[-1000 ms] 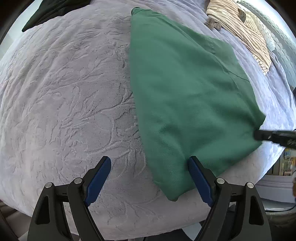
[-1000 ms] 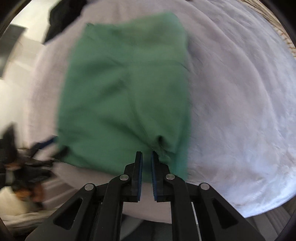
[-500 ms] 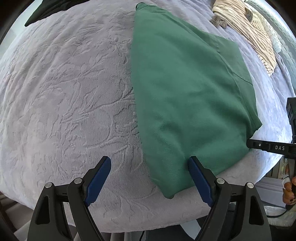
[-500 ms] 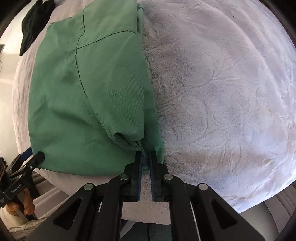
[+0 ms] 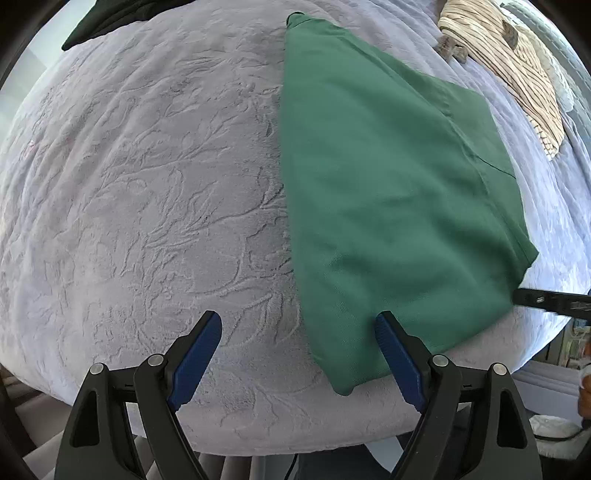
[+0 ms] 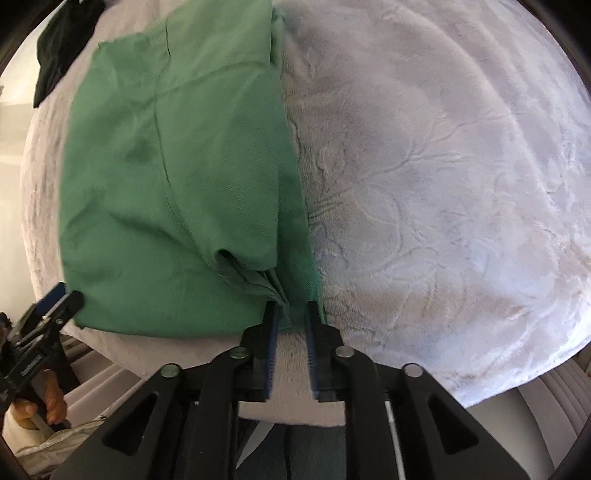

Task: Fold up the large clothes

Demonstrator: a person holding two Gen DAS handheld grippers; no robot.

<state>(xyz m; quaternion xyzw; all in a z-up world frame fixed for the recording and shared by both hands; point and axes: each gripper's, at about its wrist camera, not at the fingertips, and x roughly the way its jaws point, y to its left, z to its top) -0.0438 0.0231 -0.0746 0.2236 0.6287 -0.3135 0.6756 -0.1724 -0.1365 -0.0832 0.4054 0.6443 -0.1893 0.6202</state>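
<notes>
From the left, we see a dark garment point(image 5: 110, 18) at the far edge of the pale embossed bedspread point(image 5: 147, 206), then our left gripper point(image 5: 297, 332) hanging with jaws spread wide and nothing between them, its right pad over the near corner of the folded green garment point(image 5: 388, 192). That garment lies flat mid-bed. Our right gripper point(image 6: 290, 317) sits at its bunched near corner, jaws opening, pads off the cloth. A striped garment point(image 5: 517, 70) lies far right
</notes>
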